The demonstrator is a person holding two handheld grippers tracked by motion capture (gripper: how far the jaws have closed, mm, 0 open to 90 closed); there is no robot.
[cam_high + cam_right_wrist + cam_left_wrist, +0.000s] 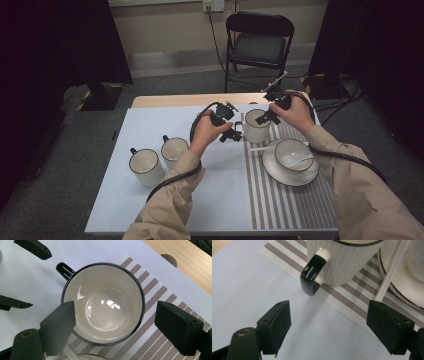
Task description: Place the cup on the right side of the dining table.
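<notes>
Mug (257,126) w/ ribbed white wall, black rim and black handle (312,277) stands upright on the striped placemat (295,200), at the mat's far left corner, handle sticking out over the mat edge toward the bare table (225,200).

Left to right across the table: two more white mugs (146,166) (174,149) near the left edge, well apart from the work. Then the left gripper (235,135), just beside the mug's handle, jaws spread wide w/ nothing between them; the handle sits ahead of the pads, not touched. Then the mug itself. Right gripper (264,118) hangs over the mug's mouth, jaws also spread, straddling the rim w/o pressing it. Right of that, a bowl (291,154) w/ a white spoon (300,160) on a saucer (300,177), very close to the mug.

Risks, as I judge them: mug looks freshly set down, so a careless pull-back by either gripper could clip the rim or handle and tip it or shove it into the saucer. Spoon handle juts toward the mug and left gripper; a snag would flick it out.

No brand, label or writing readable anywhere.
</notes>
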